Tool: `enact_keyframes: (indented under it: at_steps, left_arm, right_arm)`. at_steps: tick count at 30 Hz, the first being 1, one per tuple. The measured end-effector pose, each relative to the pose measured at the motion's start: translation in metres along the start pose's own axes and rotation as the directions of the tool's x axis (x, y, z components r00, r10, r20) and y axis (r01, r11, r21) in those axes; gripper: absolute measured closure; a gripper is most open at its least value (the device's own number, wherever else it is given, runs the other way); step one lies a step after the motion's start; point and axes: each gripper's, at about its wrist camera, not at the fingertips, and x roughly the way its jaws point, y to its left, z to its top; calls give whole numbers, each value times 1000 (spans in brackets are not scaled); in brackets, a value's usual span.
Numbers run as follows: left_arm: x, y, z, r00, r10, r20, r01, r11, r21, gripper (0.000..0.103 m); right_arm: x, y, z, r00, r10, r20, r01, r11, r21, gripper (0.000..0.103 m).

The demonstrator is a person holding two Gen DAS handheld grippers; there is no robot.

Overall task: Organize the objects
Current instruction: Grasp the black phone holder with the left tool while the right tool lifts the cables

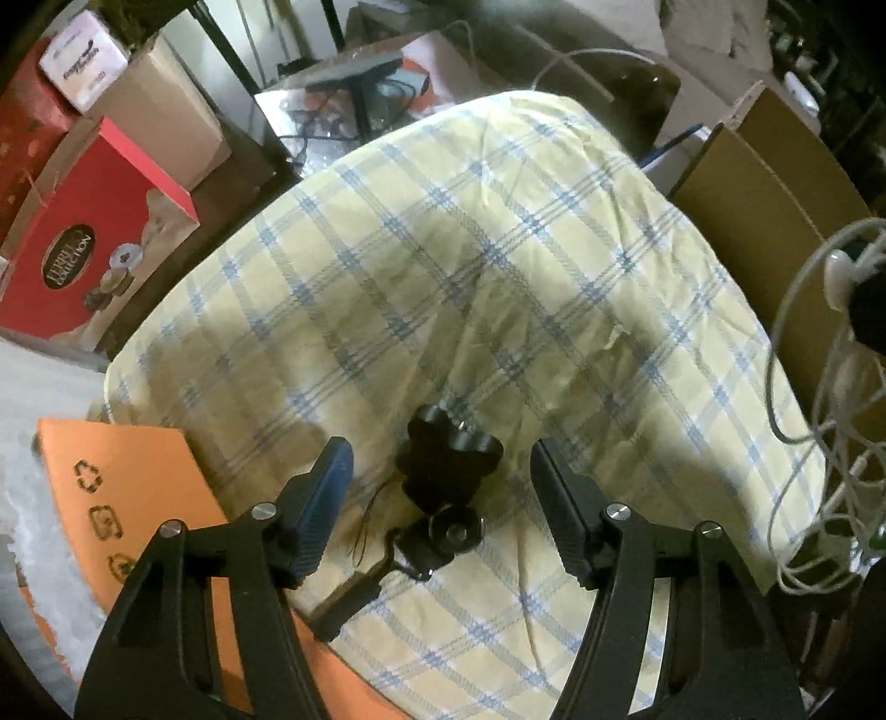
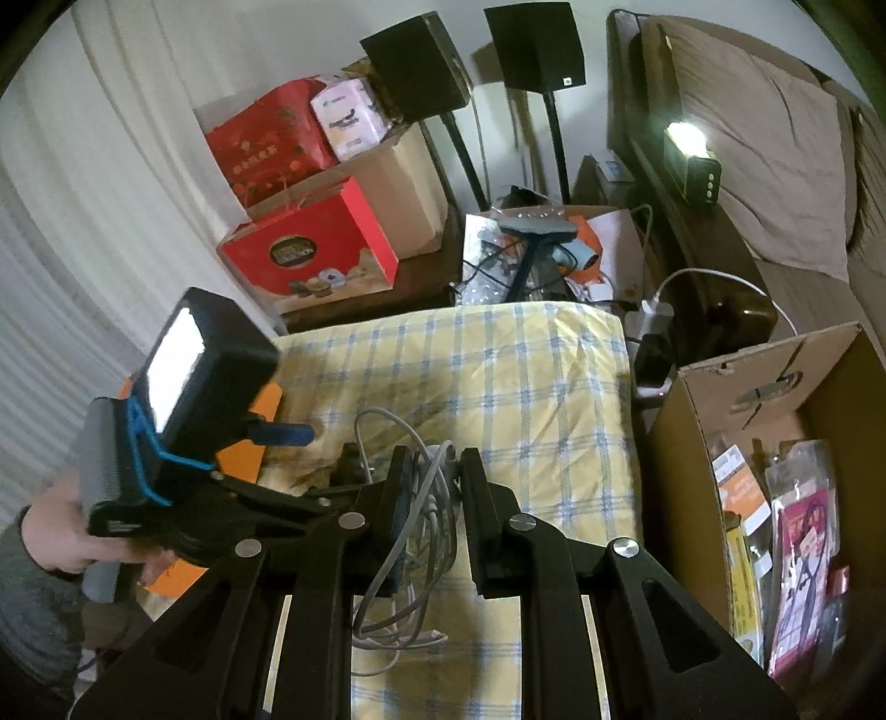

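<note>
A black clamp mount with knobs [image 1: 443, 487] lies on the yellow checked cloth [image 1: 470, 266]. My left gripper [image 1: 440, 498] is open, its fingers on either side of the mount and just above it. My right gripper [image 2: 429, 493] is shut on a bundle of grey cable [image 2: 421, 531] and holds it above the cloth [image 2: 498, 376]. The cable also hangs at the right edge of the left wrist view [image 1: 819, 399]. The left gripper's body and the hand holding it show in the right wrist view [image 2: 166, 421].
An orange box [image 1: 127, 498] lies at the cloth's left edge. An open cardboard box [image 2: 775, 471] with packaged items stands to the right. Red boxes [image 2: 310, 249], speakers on stands [image 2: 531, 50] and a cluttered box [image 2: 531, 249] sit behind.
</note>
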Motion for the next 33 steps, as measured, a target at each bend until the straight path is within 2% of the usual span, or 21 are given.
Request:
enact_keyframes:
  at_steps: [8,11,13,19,24,28,33]
  left_arm:
    - [17,-9,8,997,77,-28,-75,996,48,41]
    - [16,-10,8,998,58,-21,-56,997,61,55]
    - [15,-11,9,999,39,-19,-38,997,63,69]
    - [9,-9,7,999,33,3,-33,998,51,70]
    - [-13,-1,3,998,-15,63,15,1000,7,70]
    - [-40,6,-7,990,-48,130,52,998,-31,70]
    - [-71,18,-26,971,-104,216,122,990,-70,70]
  right_arm:
    - [2,-8,-1,1000,0,-9,0,1000,14,86]
    - [1,-9,-2,1000,5,-10,-4,1000,18,86]
    - [1,-9,-2,1000,3,-11,-3,1000,16,86]
    - [3,-7,-1,1000,7,-15,-7,1000,10,86]
    - [1,-2,0,1000,13,-6,-13,1000,4,86]
    - [-2,2,2,1000,17,1,-17,1000,-1,86]
    - [-8,14,7,999,28,18,-28,999,-16,86]
